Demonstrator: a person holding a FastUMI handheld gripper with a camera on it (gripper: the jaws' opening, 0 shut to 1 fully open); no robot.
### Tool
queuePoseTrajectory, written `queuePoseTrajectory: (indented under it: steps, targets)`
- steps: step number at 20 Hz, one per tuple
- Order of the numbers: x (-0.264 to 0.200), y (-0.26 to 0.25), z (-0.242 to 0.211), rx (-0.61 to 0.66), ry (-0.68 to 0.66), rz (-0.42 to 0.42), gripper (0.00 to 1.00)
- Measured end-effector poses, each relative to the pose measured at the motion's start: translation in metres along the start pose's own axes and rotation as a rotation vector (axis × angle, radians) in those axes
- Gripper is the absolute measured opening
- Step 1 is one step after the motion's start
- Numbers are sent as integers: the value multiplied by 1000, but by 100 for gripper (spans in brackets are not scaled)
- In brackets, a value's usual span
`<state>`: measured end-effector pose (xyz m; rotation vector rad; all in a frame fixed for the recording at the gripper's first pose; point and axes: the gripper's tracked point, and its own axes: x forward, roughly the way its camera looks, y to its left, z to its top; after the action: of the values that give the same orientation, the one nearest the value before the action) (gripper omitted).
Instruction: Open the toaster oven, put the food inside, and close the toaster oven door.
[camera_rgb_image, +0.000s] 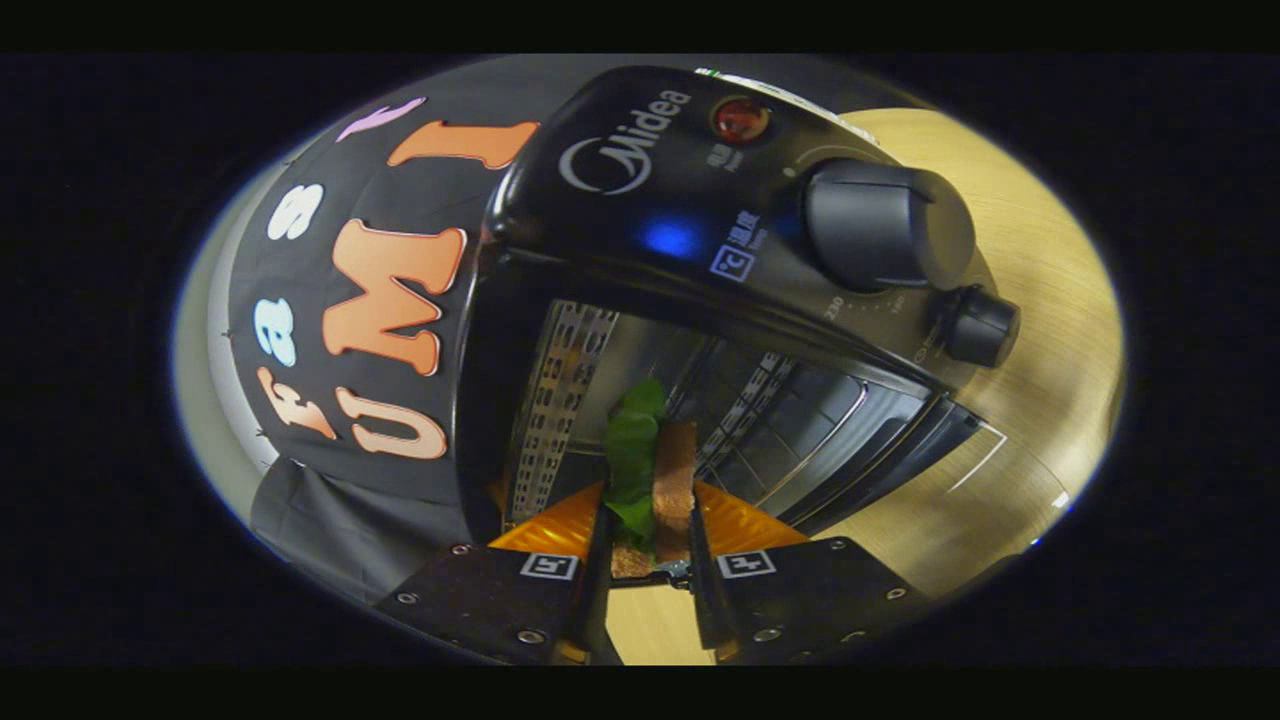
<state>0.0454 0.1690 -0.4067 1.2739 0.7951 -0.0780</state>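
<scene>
The gripper (652, 520) is clamped on the food (655, 470) — a sandwich of green leaves and a brown slab, pinched from both sides by the fingers. Its long axis runs straight ahead along the fingers, its far end pointing into the oven (700, 290). The view is rolled, so the oven appears tilted. The oven's door (880, 460) hangs open beside the cavity, and the food's leading end sits at the mouth of the cavity, beside a perforated metal side wall (555, 400). A wire rack (790, 420) shows deeper inside. On the oven's control panel sit a large knob (885, 225), a smaller knob (980, 325) and a red lamp (741, 119). The oven stands on a wooden tabletop (1040, 300).
</scene>
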Motion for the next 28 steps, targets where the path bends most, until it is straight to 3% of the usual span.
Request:
queuePoseTrajectory:
  steps: [1, 2, 7, 10, 17, 24, 28]
  targets:
    - [-4, -8, -6, -3, 29, -52, 41]
    - [5, -9, -9, 11, 60, -46, 48]
    - [-41, -25, -14, -104, 152, -142, 96]
    - [-73, -36, -28, -163, 247, -183, 97]
    - [-154, -57, -60, -548, 321, -253, 97]
    - [-180, -111, -89, -880, 454, -387, 97]
    - [-164, -130, -99, -933, 497, -424, 98]
